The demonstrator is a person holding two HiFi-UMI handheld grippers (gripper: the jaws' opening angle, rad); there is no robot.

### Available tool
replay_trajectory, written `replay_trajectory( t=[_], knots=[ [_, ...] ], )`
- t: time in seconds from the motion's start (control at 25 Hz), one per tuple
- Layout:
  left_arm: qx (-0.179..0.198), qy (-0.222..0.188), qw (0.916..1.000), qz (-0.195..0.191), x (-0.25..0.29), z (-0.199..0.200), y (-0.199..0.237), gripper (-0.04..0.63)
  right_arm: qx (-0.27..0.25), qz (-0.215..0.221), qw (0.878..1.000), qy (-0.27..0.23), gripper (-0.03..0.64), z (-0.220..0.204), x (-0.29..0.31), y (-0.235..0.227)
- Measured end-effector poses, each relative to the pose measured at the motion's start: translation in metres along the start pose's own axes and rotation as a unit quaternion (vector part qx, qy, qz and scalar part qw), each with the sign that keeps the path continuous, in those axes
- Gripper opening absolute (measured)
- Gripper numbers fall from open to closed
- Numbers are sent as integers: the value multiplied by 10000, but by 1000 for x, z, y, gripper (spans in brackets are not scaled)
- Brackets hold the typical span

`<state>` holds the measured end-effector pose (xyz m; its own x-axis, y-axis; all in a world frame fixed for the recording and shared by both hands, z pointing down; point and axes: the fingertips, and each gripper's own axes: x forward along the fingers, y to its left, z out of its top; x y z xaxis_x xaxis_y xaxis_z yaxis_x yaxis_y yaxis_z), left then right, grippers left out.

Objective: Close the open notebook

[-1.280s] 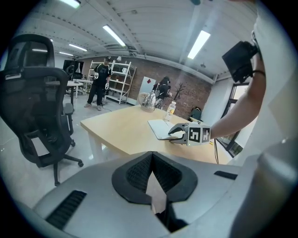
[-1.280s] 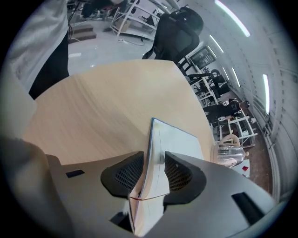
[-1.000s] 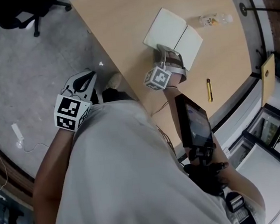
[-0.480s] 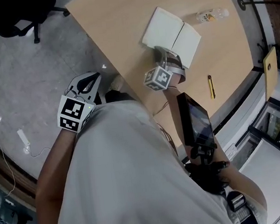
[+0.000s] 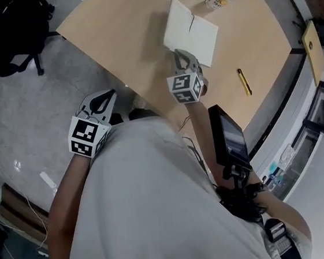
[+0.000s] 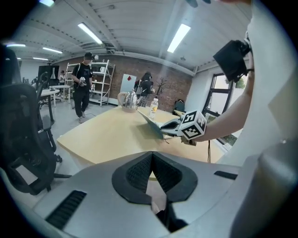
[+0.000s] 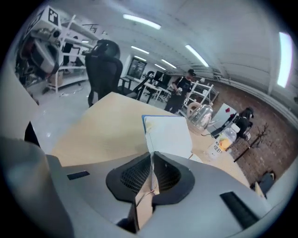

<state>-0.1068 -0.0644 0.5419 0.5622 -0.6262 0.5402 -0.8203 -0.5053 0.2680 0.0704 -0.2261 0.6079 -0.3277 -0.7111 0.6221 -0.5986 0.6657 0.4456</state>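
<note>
Right gripper [image 5: 181, 56]: jaws closing, pinching the raised left leaf of the white open paper notebook [image 5: 191, 31].
Notebook place: light wooden table [image 5: 121, 26], at that gripper's twelve o'clock.
Left gripper [image 5: 104, 98]: jaws together, empty, at its eight o'clock.

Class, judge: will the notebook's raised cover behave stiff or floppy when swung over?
Probably stiff: the notebook cover stands flat, unbent, between the closing jaws of the right gripper. Likely light: one edge pinch holds it up.

Bright, even light from long white ceiling tube lamps [image 6: 181, 37]; gripper views bulge fisheye-style with dark corners; soft shadows on the pale wooden tabletop [image 5: 132, 25]
</note>
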Motion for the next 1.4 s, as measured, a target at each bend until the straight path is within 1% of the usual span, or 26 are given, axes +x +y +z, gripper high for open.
replay_trajectory(
  t=[0.08,0.16,0.24,0.32,0.48,0.56,0.64,0.76,0.84,0.92,0.96,1.0,1.04,1.16,1.24,1.32,1.4],
  knots=[
    [105,37,9999,-73,5,4,-1,5,474,-91,9988,-124,34,-2,-5,-6],
    [211,82,9996,-151,8,7,-3,5,1024,-182,9943,-237,32,-7,-11,-10],
    [300,107,9992,-239,12,10,-6,5,1688,-278,9847,-339,32,-15,-18,-17],
    [365,127,9987,-320,17,14,-11,5,2227,-408,9731,-414,32,-26,-26,-27],
    [522,172,9976,-432,25,24,-17,5,2854,-567,9555,-482,32,-42,-36,-42],
    [535,182,9972,-481,28,27,-17,5,3250,-638,9423,-484,32,-51,-38,-47],
    [433,187,9976,-506,29,29,-16,5,3714,-705,9246,-474,34,-64,-40,-50],
    [271,204,9983,-476,31,29,-11,5,4388,-746,8945,-419,34,-84,-41,-55],
    [217,224,9985,-451,31,30,-7,5,4908,-777,8673,-316,34,-99,-40,-57],
    [230,247,9985,-440,30,30,-6,5,5433,-831,8352,-202,34,-113,-39,-58],
    [274,267,9983,-437,30,30,-7,5,5610,-853,8232,-148,34,-119,-40,-57],
    [355,298,9980,-438,30,29,-9,5,5702,-871,8168,-83,34,-123,-40,-57],
    [467,337,9973,-445,30,29,-12,5,5711,-896,8160,9,34,-127,-40,-57],
    [787,422,9946,-524,34,30,-20,5,5518,-1015,8268,394,34,-135,-40,-61],
    [916,447,9931,-578,36,32,-24,5,5459,-1007,8294,630,34,-139,-38,-60],
    [983,468,9921,-617,38,32,-26,5,5462,-971,8287,736,34,-140,-37,-59],
    [1001,480,9918,-638,39,32,-26,5,5421,-971,8320,667,34,-135,-41,-61]
  ],
)
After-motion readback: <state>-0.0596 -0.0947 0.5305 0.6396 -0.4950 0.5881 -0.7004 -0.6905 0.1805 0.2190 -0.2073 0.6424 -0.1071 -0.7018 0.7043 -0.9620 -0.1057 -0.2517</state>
